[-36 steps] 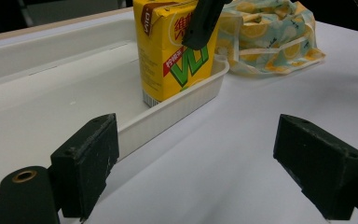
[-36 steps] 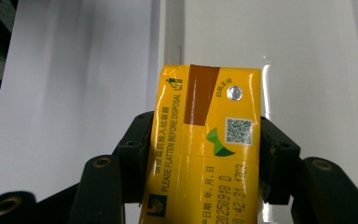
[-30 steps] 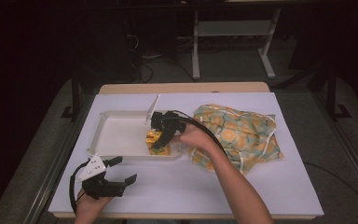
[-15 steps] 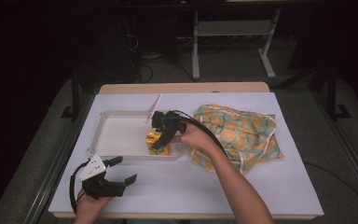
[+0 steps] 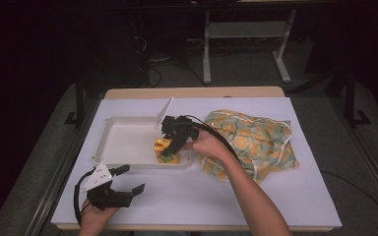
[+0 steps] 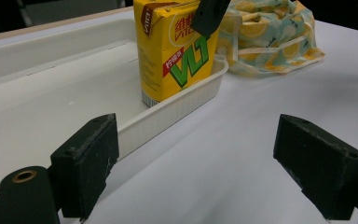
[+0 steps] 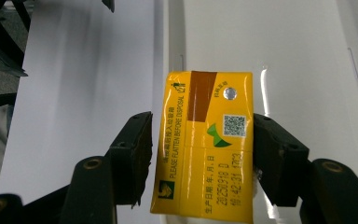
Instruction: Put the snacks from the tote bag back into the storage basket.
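A yellow drink carton (image 5: 173,158) stands upright in the near right corner of a white tray (image 5: 128,119). My right gripper (image 5: 170,147) reaches down over it from the right. In the right gripper view the carton (image 7: 205,149) sits between the jaws of my right gripper (image 7: 201,122). They have just been opening, and a narrow gap shows at the left pad. My left gripper (image 5: 133,178) rests open on the white table cover in front of the tray, with nothing in it. In the left gripper view its (image 6: 196,135) jaws frame the carton (image 6: 177,56) and the tray wall (image 6: 177,109).
A cloth bag (image 5: 256,137) printed with orange fruit lies crumpled to the right of the tray, close to the person's right hand. The tray's lid (image 5: 165,109) sticks up at its far right corner. Dark floor and a metal stand lie beyond the table.
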Tool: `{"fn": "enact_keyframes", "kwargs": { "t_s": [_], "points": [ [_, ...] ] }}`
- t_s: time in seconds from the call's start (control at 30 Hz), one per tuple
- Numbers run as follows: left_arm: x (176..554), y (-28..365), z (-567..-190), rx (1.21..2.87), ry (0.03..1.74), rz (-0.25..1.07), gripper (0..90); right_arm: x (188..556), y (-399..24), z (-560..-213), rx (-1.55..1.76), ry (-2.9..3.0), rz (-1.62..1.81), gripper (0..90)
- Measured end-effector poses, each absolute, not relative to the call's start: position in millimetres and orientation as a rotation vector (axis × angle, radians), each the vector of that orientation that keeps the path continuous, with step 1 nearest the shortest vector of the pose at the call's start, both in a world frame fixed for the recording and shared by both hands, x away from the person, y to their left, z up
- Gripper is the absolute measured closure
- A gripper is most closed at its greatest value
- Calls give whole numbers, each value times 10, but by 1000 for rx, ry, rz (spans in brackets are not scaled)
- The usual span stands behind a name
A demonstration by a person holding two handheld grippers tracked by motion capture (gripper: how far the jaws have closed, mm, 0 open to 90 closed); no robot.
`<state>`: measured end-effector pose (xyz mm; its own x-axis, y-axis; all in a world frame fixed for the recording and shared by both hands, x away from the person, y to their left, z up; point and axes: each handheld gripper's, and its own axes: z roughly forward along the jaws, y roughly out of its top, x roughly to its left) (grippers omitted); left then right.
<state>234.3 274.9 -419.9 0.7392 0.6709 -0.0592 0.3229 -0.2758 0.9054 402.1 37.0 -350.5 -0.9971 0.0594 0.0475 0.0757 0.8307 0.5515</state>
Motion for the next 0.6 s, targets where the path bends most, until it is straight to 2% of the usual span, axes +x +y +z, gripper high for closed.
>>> {"fn": "enact_keyframes", "kwargs": {
  "t_s": [0.6],
  "points": [
    [2348,2748,-4204,1881,765,412,140,3983,229,-3339,-145,-2985,-971,403]
  ]
}}
